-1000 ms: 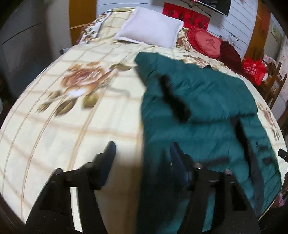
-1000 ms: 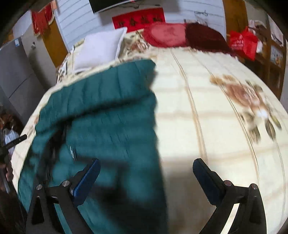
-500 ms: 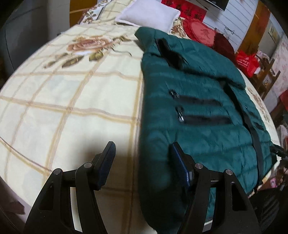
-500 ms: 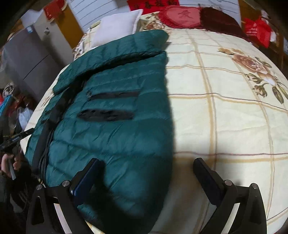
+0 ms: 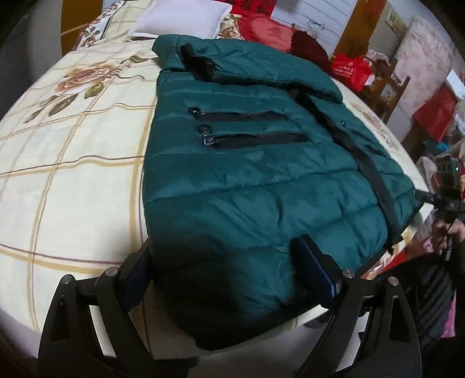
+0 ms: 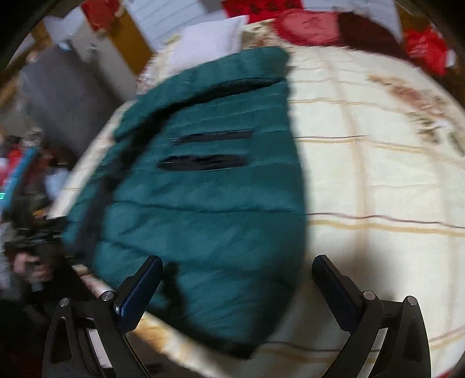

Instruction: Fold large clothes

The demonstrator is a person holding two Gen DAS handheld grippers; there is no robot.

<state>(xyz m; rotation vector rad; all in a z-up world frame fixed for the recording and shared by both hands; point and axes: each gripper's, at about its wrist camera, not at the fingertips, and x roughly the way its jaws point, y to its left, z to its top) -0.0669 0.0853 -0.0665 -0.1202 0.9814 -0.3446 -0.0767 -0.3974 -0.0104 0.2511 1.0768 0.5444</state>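
- Lying flat across the near part of the bed (image 5: 72, 162), one dark green quilted puffer jacket (image 5: 261, 180) shows glossy, puffy horizontal channels, a raised collar and a black front zip strip.
- Two black zipped pocket slits (image 5: 250, 128) run side by side on its chest, each with a metal ring pull.
- Bedspread is soft cream fabric with tan grid lines and printed roses.
- One white pillow (image 5: 180, 17) and one red round cushion (image 5: 267, 29) sit at the headboard end; a red bag (image 5: 351, 69) stands beside the bed.
- Left hand-held gripper (image 5: 229, 264) is opening wide, the jacket's hem between its fingers, ungripped.
- Right hand-held gripper (image 6: 237, 279) hangs spread wide over the jacket's edge, holding nothing.
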